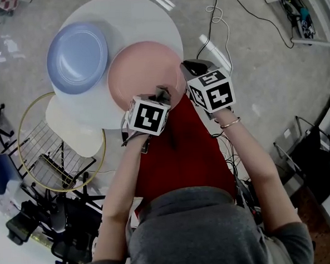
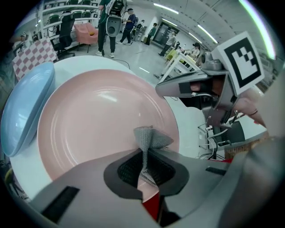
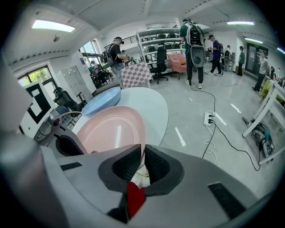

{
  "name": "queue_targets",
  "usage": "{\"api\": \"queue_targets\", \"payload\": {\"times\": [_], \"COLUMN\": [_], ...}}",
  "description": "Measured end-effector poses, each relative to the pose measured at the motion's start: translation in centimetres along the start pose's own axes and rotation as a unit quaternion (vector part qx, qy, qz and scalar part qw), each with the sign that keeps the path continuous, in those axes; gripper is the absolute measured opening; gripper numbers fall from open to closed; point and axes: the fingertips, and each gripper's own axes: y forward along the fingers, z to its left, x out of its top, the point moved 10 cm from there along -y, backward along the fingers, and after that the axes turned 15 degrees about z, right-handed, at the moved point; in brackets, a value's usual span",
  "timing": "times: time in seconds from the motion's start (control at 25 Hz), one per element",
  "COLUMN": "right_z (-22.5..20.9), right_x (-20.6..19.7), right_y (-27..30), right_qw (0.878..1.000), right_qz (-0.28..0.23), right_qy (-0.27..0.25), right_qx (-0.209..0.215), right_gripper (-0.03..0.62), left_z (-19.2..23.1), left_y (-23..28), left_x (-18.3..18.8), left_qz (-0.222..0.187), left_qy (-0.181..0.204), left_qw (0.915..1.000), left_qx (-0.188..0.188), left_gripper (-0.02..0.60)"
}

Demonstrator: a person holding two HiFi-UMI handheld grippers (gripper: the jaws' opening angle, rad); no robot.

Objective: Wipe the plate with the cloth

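Note:
A pink plate [image 1: 142, 74] lies on the round white table [image 1: 147, 15], partly over its near edge. My left gripper [image 1: 161, 94] is shut on a grey knitted cloth [image 2: 149, 138], which sticks up from the jaws just over the plate's [image 2: 98, 120] near rim. My right gripper [image 1: 190, 67] is at the plate's right rim, its jaws shut on the edge of the plate [image 3: 109, 129]. It shows in the left gripper view as the right gripper [image 2: 176, 87] beside the plate. In the head view the cloth is hidden by the left gripper.
A blue plate [image 1: 77, 57] rests on the table left of the pink one. A wire rack with a yellow hoop [image 1: 55, 157] and a cream disc [image 1: 70, 129] stand at the left. Cables [image 1: 219, 16] run over the floor. People and office chairs are far behind.

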Motion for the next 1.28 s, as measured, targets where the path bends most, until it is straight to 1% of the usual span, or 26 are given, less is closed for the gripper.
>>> {"api": "queue_targets", "payload": {"times": [0.16, 0.36, 0.68, 0.84, 0.96, 1.12, 1.28], "right_z": [0.2, 0.5, 1.0, 0.9, 1.0, 0.9, 1.0], "right_x": [0.2, 0.4, 0.8, 0.9, 1.0, 1.2, 1.4], "right_y": [-0.1, 0.1, 0.2, 0.3, 0.4, 0.4, 0.4], "right_qw": [1.000, 1.000, 0.999, 0.999, 0.999, 0.999, 0.999], "right_qz": [0.006, 0.015, 0.024, 0.026, 0.027, 0.029, 0.028], "right_qy": [-0.008, -0.017, -0.019, -0.018, -0.016, -0.011, -0.009], "right_qx": [-0.006, -0.013, -0.020, -0.024, -0.025, -0.023, -0.023], "right_gripper": [0.044, 0.044, 0.044, 0.044, 0.044, 0.044, 0.044], "left_z": [1.0, 2.3, 4.6, 5.7, 6.7, 7.4, 8.3], "left_y": [-0.3, -1.1, -1.7, -1.9, -2.7, -3.1, -3.7], "left_x": [-1.5, -2.5, -4.1, -4.4, -4.5, -4.1, -3.6], "left_qz": [0.004, 0.007, 0.005, 0.002, 0.006, -0.003, -0.005], "left_qy": [-0.015, -0.026, -0.045, -0.056, -0.064, -0.068, -0.062], "left_qw": [0.9999, 0.9995, 0.9985, 0.9978, 0.9966, 0.9964, 0.9948], "left_qx": [0.004, 0.017, 0.031, 0.035, 0.052, 0.050, 0.080], "left_gripper": [0.037, 0.037, 0.037, 0.037, 0.037, 0.037, 0.037]}}
